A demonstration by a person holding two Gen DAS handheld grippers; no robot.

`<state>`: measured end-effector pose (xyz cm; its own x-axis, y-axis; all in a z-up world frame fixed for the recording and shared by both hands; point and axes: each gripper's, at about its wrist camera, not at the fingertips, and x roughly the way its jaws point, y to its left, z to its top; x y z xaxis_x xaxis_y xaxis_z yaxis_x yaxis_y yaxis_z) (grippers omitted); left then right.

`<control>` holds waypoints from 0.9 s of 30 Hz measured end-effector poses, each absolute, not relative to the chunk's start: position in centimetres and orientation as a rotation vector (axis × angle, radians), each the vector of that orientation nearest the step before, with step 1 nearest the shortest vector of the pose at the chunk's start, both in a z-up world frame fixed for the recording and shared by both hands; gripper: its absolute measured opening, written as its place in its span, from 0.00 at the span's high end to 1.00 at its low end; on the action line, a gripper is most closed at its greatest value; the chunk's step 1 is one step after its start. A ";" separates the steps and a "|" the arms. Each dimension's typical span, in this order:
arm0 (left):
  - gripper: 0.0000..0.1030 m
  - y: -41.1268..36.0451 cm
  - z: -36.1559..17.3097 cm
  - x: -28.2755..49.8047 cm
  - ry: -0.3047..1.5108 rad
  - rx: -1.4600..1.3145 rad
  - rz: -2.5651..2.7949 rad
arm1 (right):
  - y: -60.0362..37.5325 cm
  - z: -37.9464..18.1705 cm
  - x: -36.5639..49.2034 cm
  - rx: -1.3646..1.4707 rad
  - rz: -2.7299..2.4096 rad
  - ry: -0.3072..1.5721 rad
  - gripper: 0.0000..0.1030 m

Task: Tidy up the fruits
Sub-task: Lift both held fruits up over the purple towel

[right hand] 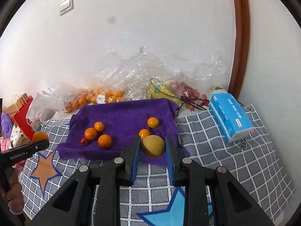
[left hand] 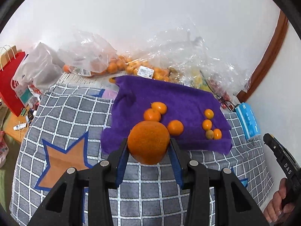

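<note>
Two grippers are seen above a grey checked blanket (left hand: pixel 71 113), each with a fruit between its blue pads. A large orange (left hand: pixel 148 142) is clamped by the left gripper (left hand: pixel 149 146), its jaws set narrowly around the fruit's sides; the orange is held clear of the blanket, in front of the near edge of a purple towel (left hand: pixel 178 98). A yellowish-green round fruit (right hand: pixel 152 146) is pinched by the right gripper (right hand: pixel 152 147), over the near edge of the same towel.

Small oranges are laid on the towel in two groups: three (right hand: pixel 97 134) at the left, touching or just beside one another, with a small red fruit (right hand: pixel 84 141) at their near left, and two (right hand: pixel 153 122) towards the right. Clear plastic bags (right hand: pixel 105 96) of more small oranges are piled against the wall behind the towel. A blue tissue pack (right hand: pixel 230 113) is lying to the right on the blanket.
</note>
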<state>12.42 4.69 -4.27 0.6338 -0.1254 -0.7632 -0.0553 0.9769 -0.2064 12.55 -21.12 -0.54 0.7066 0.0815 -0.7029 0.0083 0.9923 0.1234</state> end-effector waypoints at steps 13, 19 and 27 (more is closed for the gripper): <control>0.61 4.7 -3.9 15.7 0.869 -0.202 -0.044 | -21.1 -1.9 16.9 0.123 0.055 0.811 0.75; 0.61 5.0 -4.8 18.3 0.881 -0.214 -0.040 | -21.2 -3.5 18.9 0.104 0.058 0.838 0.75; 0.61 5.4 -7.3 21.9 0.918 -0.212 -0.038 | -21.3 -7.9 21.9 0.123 0.064 0.910 0.75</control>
<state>21.89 5.44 -7.34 0.6081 -0.1234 -0.7842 -0.0575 0.9784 -0.1985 21.87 -21.31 -7.86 0.6128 0.1076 -0.7829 -0.0035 0.9911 0.1334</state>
